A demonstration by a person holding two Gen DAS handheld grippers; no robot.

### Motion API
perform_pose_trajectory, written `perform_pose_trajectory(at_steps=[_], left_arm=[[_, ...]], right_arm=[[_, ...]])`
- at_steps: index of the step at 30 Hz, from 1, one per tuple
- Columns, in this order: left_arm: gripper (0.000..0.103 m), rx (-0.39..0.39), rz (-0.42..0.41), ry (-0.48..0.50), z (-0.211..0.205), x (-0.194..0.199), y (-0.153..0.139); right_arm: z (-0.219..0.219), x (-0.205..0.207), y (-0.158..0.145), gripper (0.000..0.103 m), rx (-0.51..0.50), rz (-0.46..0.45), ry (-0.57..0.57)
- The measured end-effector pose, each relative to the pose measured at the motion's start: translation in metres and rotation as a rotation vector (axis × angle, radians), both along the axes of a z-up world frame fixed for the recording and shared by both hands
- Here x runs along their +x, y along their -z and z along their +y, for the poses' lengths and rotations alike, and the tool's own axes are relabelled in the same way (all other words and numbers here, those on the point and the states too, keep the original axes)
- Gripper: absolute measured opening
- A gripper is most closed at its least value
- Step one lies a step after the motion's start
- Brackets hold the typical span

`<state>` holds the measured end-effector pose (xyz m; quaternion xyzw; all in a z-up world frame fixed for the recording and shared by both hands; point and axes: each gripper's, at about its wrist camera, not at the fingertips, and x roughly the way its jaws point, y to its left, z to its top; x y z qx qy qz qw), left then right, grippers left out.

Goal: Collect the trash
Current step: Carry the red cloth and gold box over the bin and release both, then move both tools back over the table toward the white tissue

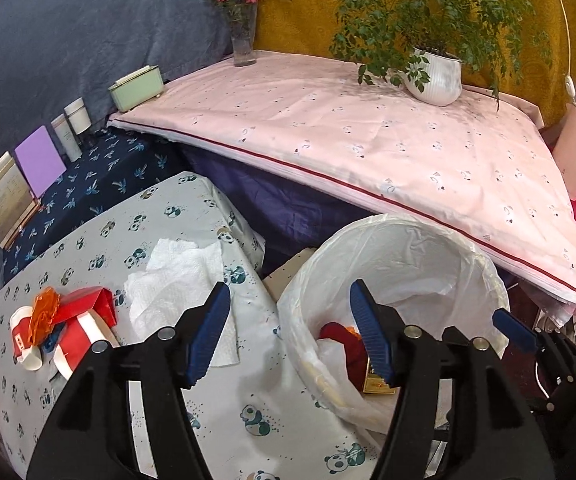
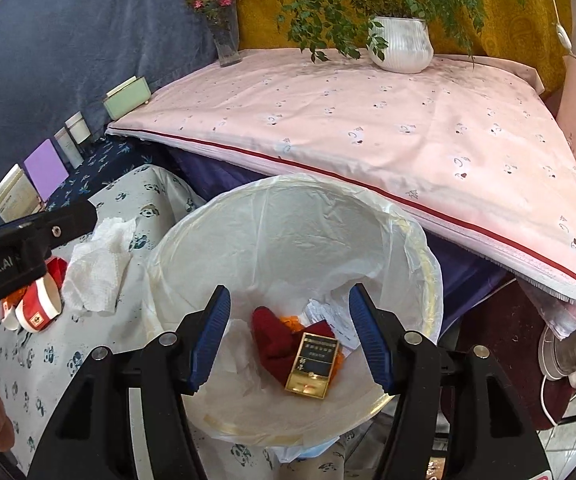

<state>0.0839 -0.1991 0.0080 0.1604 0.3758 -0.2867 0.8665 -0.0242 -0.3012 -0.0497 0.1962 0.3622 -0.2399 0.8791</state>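
Note:
A round bin lined with a white bag point(image 2: 288, 216) point(image 1: 392, 240) stands beside the panda-cloth table point(image 1: 247, 400). Inside it lie a gold and black box point(image 2: 312, 364), a dark red wrapper point(image 2: 271, 332) and crumpled paper. My right gripper point(image 2: 290, 340) is open and empty above the bin's mouth. My left gripper point(image 1: 290, 336) is open and empty over the table edge next to the bin. On the table lie a crumpled white paper towel point(image 1: 179, 280) point(image 2: 95, 268), a red and white paper cup point(image 1: 75, 344) point(image 2: 41, 304), a red carton point(image 1: 83, 304) and an orange scrap point(image 1: 43, 312).
A bed-like surface with a pink sheet point(image 1: 368, 136) sits behind, with a potted plant point(image 1: 434, 76), a flower vase point(image 1: 243, 40) and a green box point(image 1: 137, 88). Bottles and a purple card point(image 1: 39, 164) stand on a dark blue cloth at left. Cables and an appliance lie at right.

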Motion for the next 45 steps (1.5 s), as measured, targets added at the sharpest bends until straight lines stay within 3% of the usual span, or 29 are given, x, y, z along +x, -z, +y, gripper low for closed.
perform_pose_trajectory(at_steps=[6,10,28,31,36,45], left_arm=[[0.06,-0.008,0.015,-0.046,0.027,0.004,0.001],[0.068,-0.012,0.008,-0.088,0.048,0.007,0.002],[0.068,0.001,0.053,-0.304,0.172,0.033,0.025],[0.068,0.008,0.057,-0.34,0.19,0.038,0.029],[0.068,0.009,0.079,-0.399,0.221,0.047,0.038],[0.068,0.003,0.11,-0.459,0.252,0.064,0.049]], right_arm=[[0.017,0.004,-0.013,0.062,-0.019,-0.017,-0.032],[0.032,0.008,-0.022,0.063,-0.033,-0.029,-0.059],[0.119,0.053,-0.025,0.063,-0.042,-0.019,-0.252],[0.133,0.063,-0.022,0.06,-0.044,-0.008,-0.286],[0.154,0.081,-0.016,0.045,-0.036,0.009,-0.334],[0.173,0.12,-0.001,0.036,-0.018,0.041,-0.391]])
